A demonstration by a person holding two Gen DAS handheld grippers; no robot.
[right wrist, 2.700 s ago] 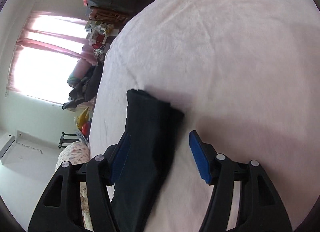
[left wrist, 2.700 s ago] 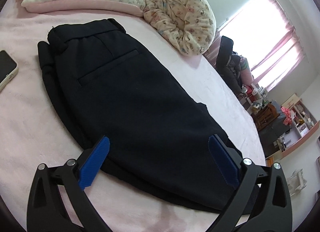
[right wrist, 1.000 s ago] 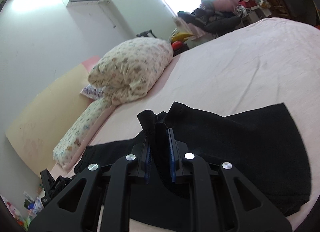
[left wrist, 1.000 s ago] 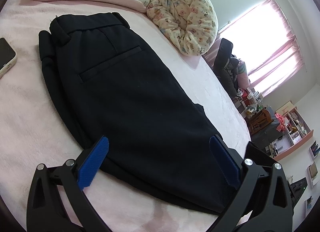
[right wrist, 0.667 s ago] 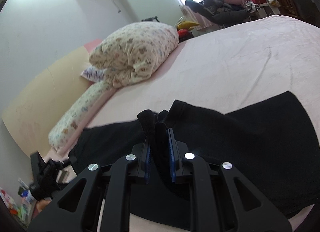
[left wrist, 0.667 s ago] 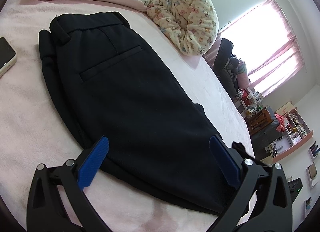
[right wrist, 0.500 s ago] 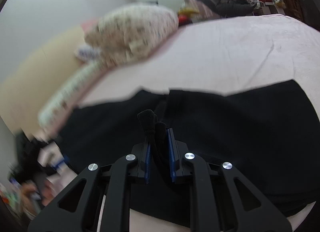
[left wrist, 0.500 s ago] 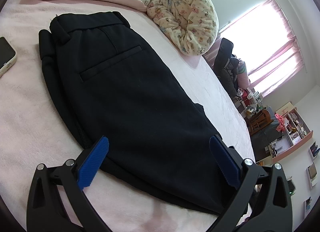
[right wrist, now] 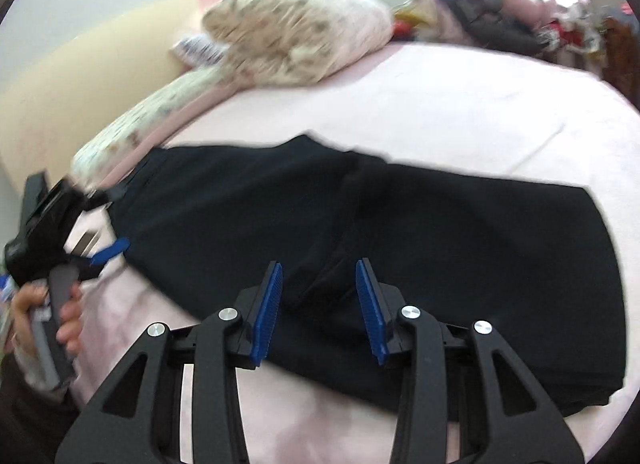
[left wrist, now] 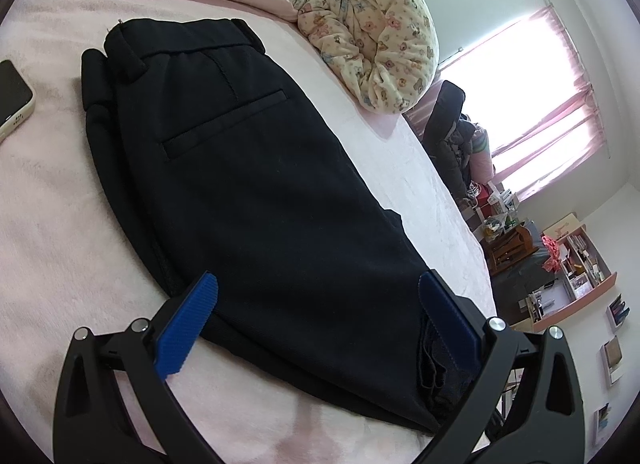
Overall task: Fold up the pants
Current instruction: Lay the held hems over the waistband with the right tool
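**Right gripper letting go of the fold**

Right gripper (right wrist: 319,306) jaws opening, pant-leg ridge between them, pads clear. Left gripper (left wrist: 318,318) apart over black pants (left wrist: 248,183) on the bed (left wrist: 48,223). Risk: cloth snags a pad, dragging the fold crooked.

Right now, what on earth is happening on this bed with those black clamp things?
A person is folding a pair of black trousers on a pink bedspread, holding a two-fingered gripper in each hand. The right gripper is opening its blue-padded jaws, with a bunched fold of the dark cloth between them and the pads not pressing on it. The left gripper hovers wide open over the trousers' near end, gripping nothing.
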